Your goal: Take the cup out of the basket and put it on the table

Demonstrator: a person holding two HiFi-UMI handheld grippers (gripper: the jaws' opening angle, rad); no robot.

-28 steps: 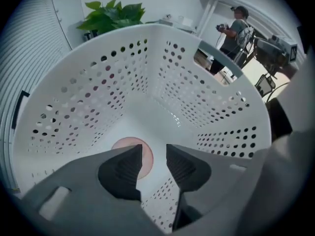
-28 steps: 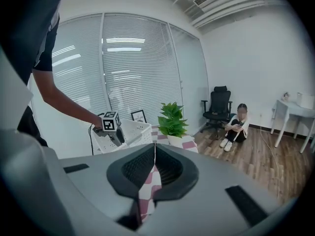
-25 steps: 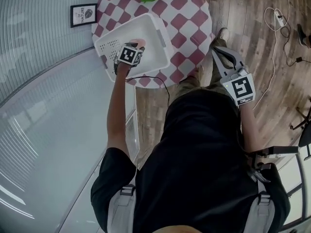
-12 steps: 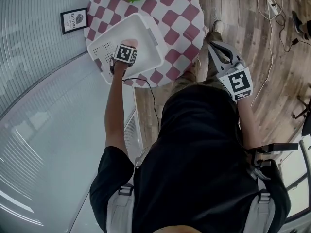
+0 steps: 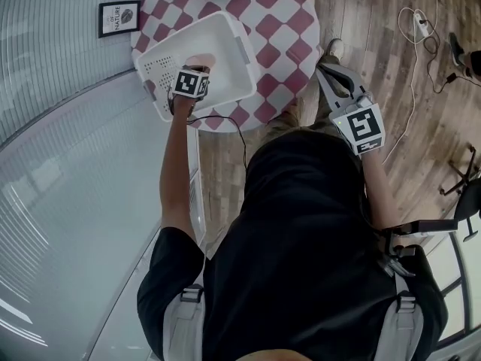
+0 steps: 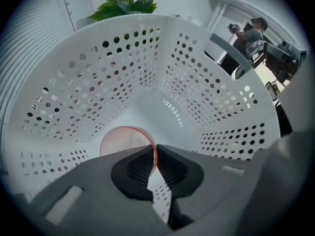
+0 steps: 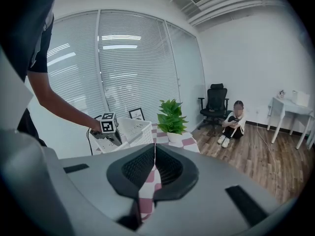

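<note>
Got the left gripper (image 6: 153, 150) pointing straight down into the white perforated basket (image 6: 123, 73). Fingers just been closing, now nearly together and pinched on the thin wall of the pink see-thru cup (image 6: 123, 137). Looks like one finger inside the rim and the other outside. Puts the cup low down in the basket, mouth facing up. Can't tell if sitting on the bottom or already lifted a bit.

From the head view, seeing the basket on a round tabletop (image 5: 289, 32) w/ a red & white check cloth, over toward the person's left side. Just a sliver of cup peeking out past the marker cube (image 5: 192, 83).

Got the right gripper (image 7: 154, 154) held off to the person's right, clear of the tabletop & over the wood floor (image 5: 391, 89), angled a bit down. Fingers shut together w/ nothing in them, only a strip of check cloth showing thru the gap behind.

Also spotting a green potted plant (image 7: 171, 116) on the tabletop just beside the basket, a small framed print (image 5: 119, 17) by the window blinds, and way in the bg someone sitting on the floor (image 7: 235, 118) in front of a black office chair (image 7: 215, 98).
</note>
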